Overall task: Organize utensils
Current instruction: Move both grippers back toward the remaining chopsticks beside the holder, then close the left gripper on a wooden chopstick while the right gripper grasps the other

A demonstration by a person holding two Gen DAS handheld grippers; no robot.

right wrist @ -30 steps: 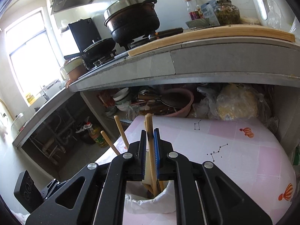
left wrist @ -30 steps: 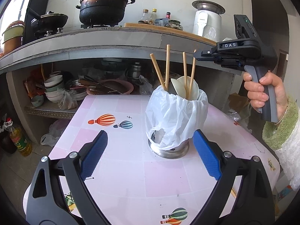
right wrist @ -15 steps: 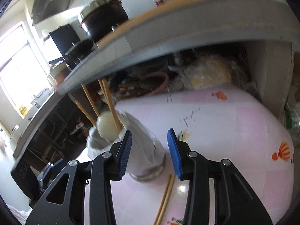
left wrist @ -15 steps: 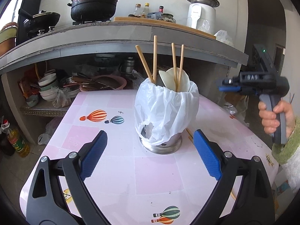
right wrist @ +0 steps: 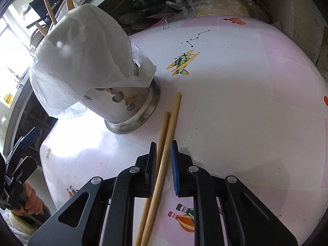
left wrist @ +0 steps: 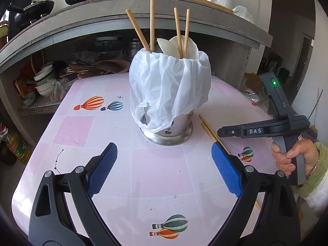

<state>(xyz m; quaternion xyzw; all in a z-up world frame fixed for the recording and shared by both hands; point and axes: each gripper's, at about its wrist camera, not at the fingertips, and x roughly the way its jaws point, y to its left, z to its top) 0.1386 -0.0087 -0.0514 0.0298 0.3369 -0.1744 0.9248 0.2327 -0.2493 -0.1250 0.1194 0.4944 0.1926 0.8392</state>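
- The metal holder (left wrist: 170, 127), draped in a white plastic bag (left wrist: 170, 86), is standing upright near the middle of the pink balloon-print surface (left wrist: 160, 170).
- Four chopsticks (left wrist: 151, 24) and a white spoon (left wrist: 174, 46) are sticking up out of the holder's mouth.
- Two loose chopsticks (right wrist: 167, 135) are lying side by side on the surface just beside the holder's base, not touching it.
- The right tongs (right wrist: 163, 164) are reaching low over the surface, their blue pads straddling the loose pair; the pads are sitting narrowly apart, and whether they are already pinching the sticks cannot be told.
- The left tongs (left wrist: 164, 170) are hovering in front of the holder with pads spread wide, holding nothing.
- In the left wrist view, the person's right hand (left wrist: 293, 157) is gripping the handle of the right tool, near the surface's right edge.
- Behind the surface, a shelf (left wrist: 41, 102) under the grey kitchen counter is holding stacked bowls (left wrist: 44, 81).
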